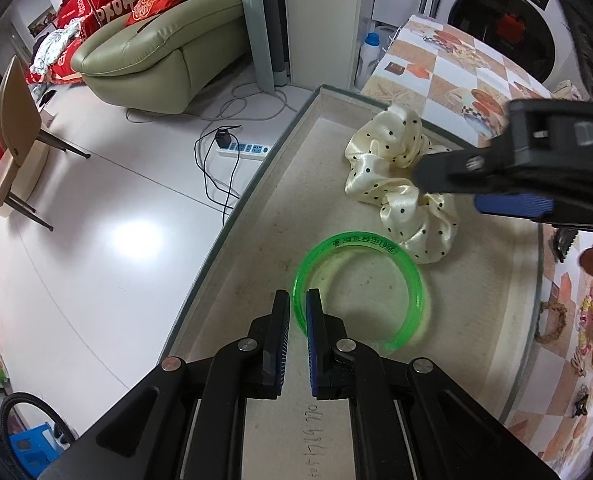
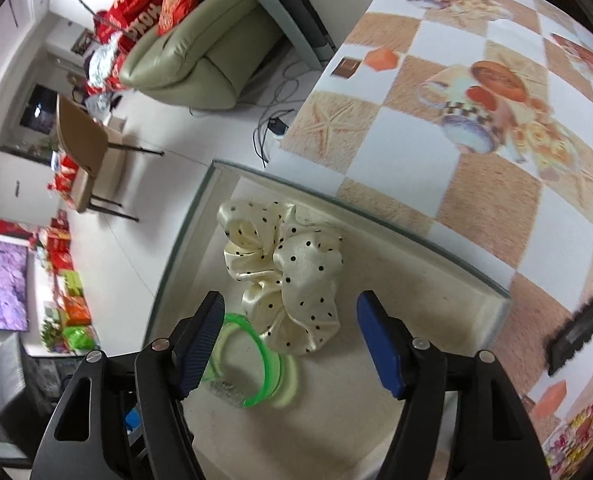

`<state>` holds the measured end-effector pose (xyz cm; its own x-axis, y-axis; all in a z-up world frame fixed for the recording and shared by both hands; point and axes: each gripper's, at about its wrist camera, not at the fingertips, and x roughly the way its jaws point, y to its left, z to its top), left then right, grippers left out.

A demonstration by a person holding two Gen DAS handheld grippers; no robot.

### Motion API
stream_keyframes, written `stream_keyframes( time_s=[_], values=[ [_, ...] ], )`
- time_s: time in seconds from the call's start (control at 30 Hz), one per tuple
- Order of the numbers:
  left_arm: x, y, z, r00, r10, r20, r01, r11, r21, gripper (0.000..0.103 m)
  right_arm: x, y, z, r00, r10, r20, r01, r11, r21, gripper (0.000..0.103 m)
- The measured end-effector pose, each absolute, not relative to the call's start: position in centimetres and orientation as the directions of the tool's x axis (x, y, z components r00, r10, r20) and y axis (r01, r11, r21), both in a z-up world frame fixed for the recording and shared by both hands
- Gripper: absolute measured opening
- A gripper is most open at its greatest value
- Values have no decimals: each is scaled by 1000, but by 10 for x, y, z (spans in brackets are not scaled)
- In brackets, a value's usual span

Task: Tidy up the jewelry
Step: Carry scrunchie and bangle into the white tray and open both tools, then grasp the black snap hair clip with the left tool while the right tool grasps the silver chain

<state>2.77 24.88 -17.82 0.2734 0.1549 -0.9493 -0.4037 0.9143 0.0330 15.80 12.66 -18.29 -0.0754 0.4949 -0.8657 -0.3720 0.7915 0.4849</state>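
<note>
A translucent green bangle lies in a beige tray. My left gripper is shut on the bangle's near-left rim, one finger on each side of it. A cream satin scrunchie with black dots lies behind the bangle. My right gripper is open, its fingers well apart, hovering just above the scrunchie and empty. It enters the left wrist view from the right. The bangle also shows in the right wrist view, partly behind my left finger.
The tray sits on a table with a checked shell-print cloth. A black clip lies on the cloth at right. Off the table's left edge are the floor, a power strip, a chair and a green sofa.
</note>
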Motion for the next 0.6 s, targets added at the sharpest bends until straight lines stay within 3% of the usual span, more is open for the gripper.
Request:
stream_keyframes(
  time_s=[0.03, 0.07, 0.17, 0.6],
  values=[
    [26, 248, -176, 273, 155, -949, -405, 914, 33, 55, 158, 120, -179, -69, 506, -860, -361, 791, 494, 72],
    [24, 247, -174, 278, 165, -946, -413, 910, 37, 101, 157, 112, -174, -61, 518, -853, -350, 790, 504, 73],
    [18, 240, -164, 303, 194, -933, -404, 913, 58, 103, 151, 88, -161, -36, 549, -835, -314, 787, 531, 81],
    [35, 166, -142, 313, 140, -939, -214, 974, 73, 103, 108, -68, -142, 102, 510, -854, -69, 860, 505, 85]
  ],
)
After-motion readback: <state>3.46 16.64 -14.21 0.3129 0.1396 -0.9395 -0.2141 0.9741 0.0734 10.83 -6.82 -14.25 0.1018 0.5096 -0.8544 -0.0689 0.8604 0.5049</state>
